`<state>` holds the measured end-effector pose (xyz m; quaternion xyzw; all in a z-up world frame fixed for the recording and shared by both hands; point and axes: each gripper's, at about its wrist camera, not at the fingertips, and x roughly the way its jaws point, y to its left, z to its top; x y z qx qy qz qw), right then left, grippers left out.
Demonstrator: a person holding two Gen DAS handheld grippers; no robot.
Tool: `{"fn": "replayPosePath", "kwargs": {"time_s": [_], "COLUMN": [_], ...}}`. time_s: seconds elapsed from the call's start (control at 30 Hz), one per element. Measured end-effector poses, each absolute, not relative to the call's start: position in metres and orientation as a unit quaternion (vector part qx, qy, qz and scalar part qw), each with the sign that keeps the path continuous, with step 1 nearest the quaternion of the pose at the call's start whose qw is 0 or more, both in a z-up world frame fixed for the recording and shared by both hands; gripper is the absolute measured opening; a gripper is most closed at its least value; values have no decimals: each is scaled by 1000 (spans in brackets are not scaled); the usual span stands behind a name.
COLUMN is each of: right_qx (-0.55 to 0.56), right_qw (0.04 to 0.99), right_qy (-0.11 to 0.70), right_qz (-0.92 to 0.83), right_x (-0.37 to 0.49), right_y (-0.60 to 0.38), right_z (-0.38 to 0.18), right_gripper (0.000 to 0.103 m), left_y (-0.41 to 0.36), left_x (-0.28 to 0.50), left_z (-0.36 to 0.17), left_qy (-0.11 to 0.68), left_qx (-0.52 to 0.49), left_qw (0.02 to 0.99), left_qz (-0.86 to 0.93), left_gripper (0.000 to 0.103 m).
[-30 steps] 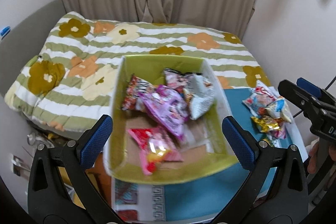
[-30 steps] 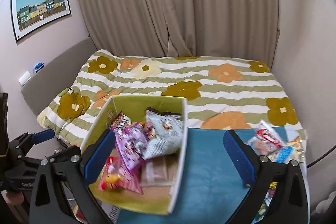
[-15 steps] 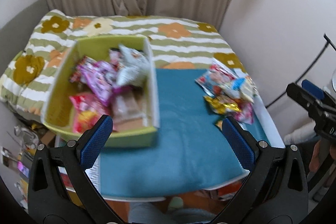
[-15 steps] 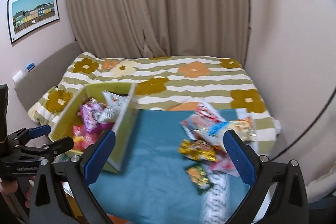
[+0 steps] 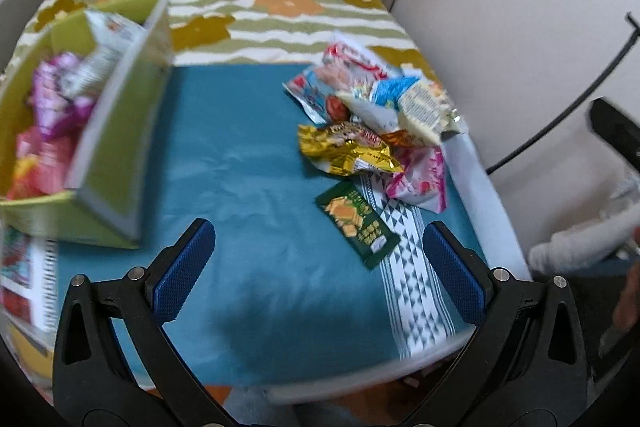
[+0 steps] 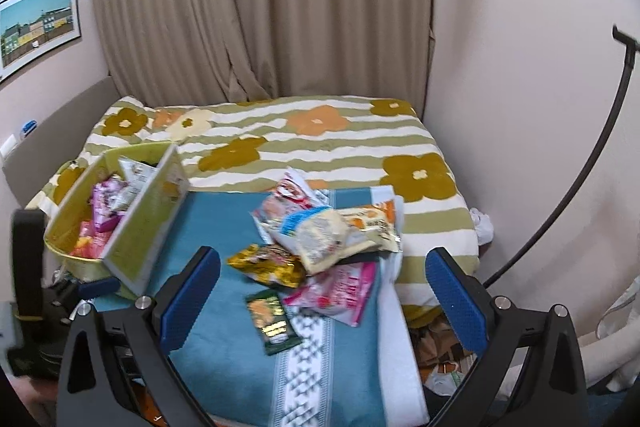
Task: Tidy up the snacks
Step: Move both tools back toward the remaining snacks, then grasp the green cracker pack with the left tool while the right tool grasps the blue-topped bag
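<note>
A green box [image 5: 120, 147] holding several snack packets stands at the left of a blue towel [image 5: 240, 187]; it also shows in the right wrist view [image 6: 140, 235]. A heap of loose packets lies at the right: a gold one [image 5: 344, 147], a dark green one [image 5: 356, 223], a pink one [image 5: 420, 175] and a white one [image 6: 320, 239]. My left gripper [image 5: 318, 271] is open and empty over the towel's near part. My right gripper [image 6: 322, 303] is open and empty, above the dark green packet [image 6: 274, 321].
A bed with a striped flower quilt [image 6: 320, 139] lies behind the towel, with curtains [image 6: 260, 7] beyond. A wall [image 5: 520, 27] and a black cable [image 6: 592, 155] are at the right. The towel's white patterned band [image 5: 404, 267] runs to the front edge.
Both views have swung to the right, away from the green box and toward the heap of loose packets. Both grippers stay open and empty.
</note>
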<state>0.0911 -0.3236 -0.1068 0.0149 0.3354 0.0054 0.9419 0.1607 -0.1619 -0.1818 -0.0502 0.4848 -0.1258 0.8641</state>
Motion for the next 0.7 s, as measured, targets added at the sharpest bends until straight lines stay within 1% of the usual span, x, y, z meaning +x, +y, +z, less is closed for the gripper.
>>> {"fn": "replayPosePath", "kwargs": {"time_s": [0.13, 0.27, 0.57, 0.7], "right_qx": [23, 33, 41, 33], "right_qw": [936, 929, 915, 912], "right_qy": [352, 369, 401, 407], "right_qz": [-4, -9, 8, 31], "right_x": [114, 137, 181, 196], "right_y": [-344, -358, -368, -366], "right_z": [-131, -153, -183, -189], "right_gripper": [102, 102, 102, 102], "left_y": [-191, -213, -235, -237], "left_x": [190, 206, 223, 222], "left_z": [-228, -261, -295, -296], "left_qy": [517, 542, 570, 568], "left_qx": [-38, -17, 11, 32], "left_qw": [847, 833, 816, 816], "left_qz": [-117, -109, -98, -98], "left_gripper": [103, 103, 103, 103]}}
